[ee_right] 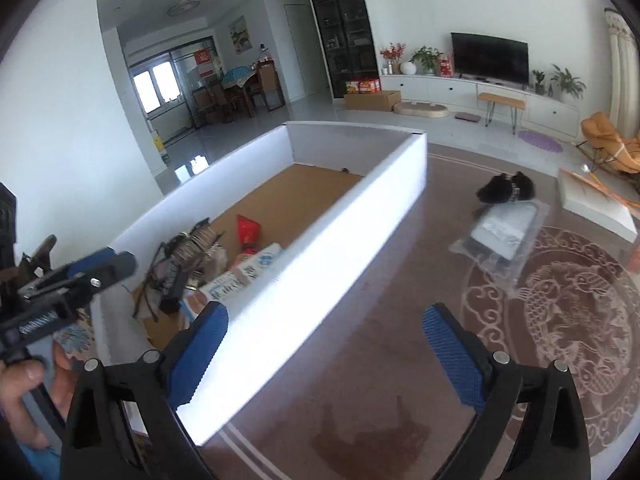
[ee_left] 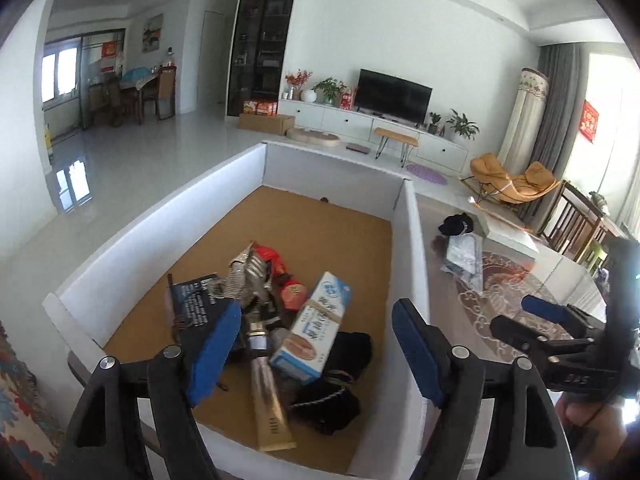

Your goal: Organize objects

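Note:
A white-walled box with a cardboard floor holds a pile: a blue-and-white carton, a long gold box, a black fabric item, a red packet, a silvery mesh piece and a dark booklet. My left gripper hangs open above this pile, nothing between its blue pads. My right gripper is open and empty too, straddling the box's right wall and the rug. A clear plastic-wrapped package and a black cap lie on the rug outside the box.
A patterned round rug covers the floor right of the box. A flat white box lies beyond the package. A dark stain marks the rug near my right gripper. A TV unit, bench and orange chair stand far back.

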